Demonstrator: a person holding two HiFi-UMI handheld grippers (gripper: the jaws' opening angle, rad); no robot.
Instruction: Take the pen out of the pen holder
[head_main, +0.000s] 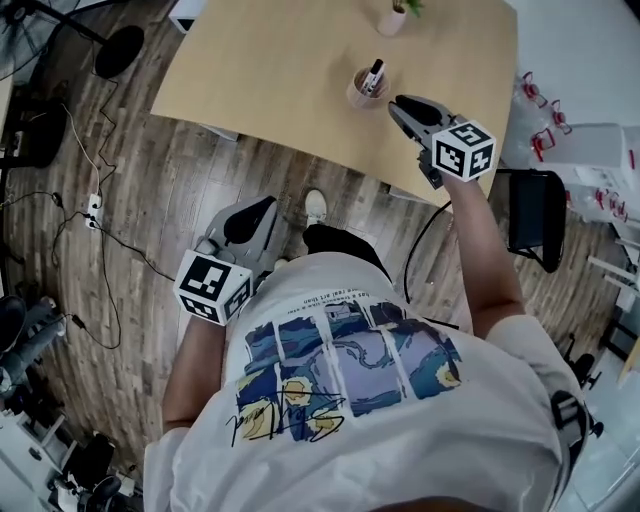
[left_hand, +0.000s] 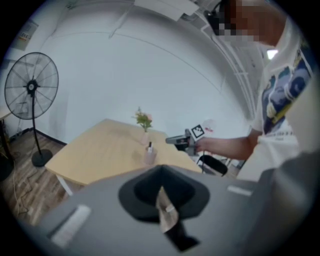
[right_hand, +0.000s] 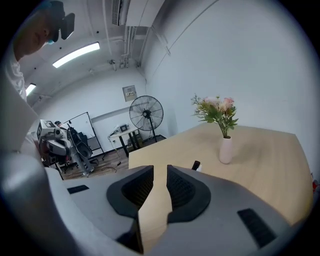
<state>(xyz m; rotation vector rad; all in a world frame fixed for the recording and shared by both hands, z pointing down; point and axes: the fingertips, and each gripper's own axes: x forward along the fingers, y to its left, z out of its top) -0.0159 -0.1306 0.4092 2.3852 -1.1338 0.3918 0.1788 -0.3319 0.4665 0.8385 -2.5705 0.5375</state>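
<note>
A pinkish pen holder (head_main: 365, 92) stands on the tan table (head_main: 280, 70) with a dark pen (head_main: 375, 71) upright in it. My right gripper (head_main: 399, 104) hovers over the table's near edge, just right of the holder, its tips a short way from it. In the right gripper view its jaws (right_hand: 160, 172) stand open with bare table showing in the gap, and only the pen's top (right_hand: 195, 165) peeks over the right jaw. My left gripper (head_main: 258, 210) hangs low over the wooden floor by the person's body; its pads (left_hand: 161, 175) meet, with nothing held.
A small vase of flowers (right_hand: 225, 149) stands farther back on the table (left_hand: 100, 150). A standing fan (left_hand: 31, 87) is on the floor to the left. A black chair (head_main: 535, 215) sits right of the table, and cables (head_main: 95, 215) run over the floor.
</note>
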